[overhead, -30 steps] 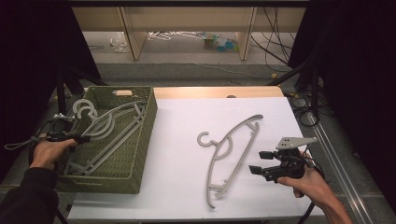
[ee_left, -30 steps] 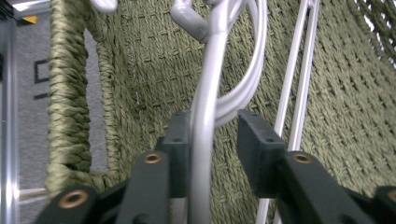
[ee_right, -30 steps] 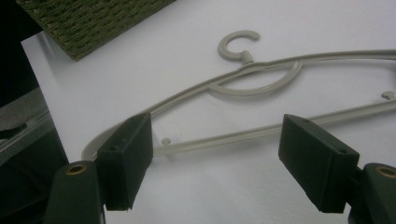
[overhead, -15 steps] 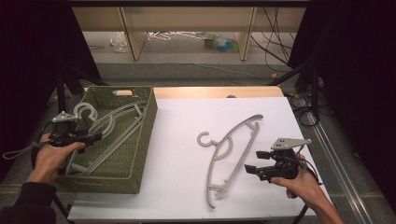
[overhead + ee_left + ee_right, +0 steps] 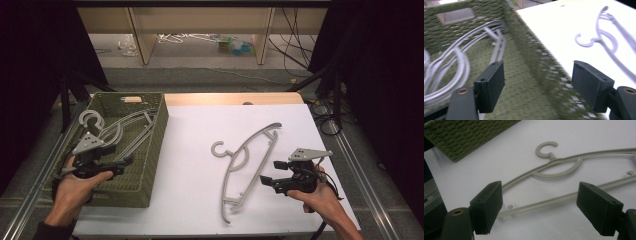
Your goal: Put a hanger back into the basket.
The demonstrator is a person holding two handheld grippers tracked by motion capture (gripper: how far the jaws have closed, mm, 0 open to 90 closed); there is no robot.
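A grey plastic hanger (image 5: 247,162) lies flat on the white tabletop, hook toward the basket; it also shows as the hanger (image 5: 559,167) in the right gripper view. My right gripper (image 5: 269,172) hovers open just right of the hanger's bar, nothing between its jaws. A green woven basket (image 5: 150,165) at the left holds several grey hangers (image 5: 117,132). My left gripper (image 5: 122,166) stands open over the basket's right wall (image 5: 541,72), empty. The basket's hangers (image 5: 456,57) lie to its left.
The white table surface (image 5: 200,125) spreads between basket and hanger. A wooden strip (image 5: 235,98) borders the table's far edge. Black stands and cables (image 5: 325,107) sit off the right side, and clutter lies on the floor beyond.
My left gripper has moved right, from the basket's left rim toward its right wall. The right gripper has slid slightly left and nearer the hanger. Both stay open.
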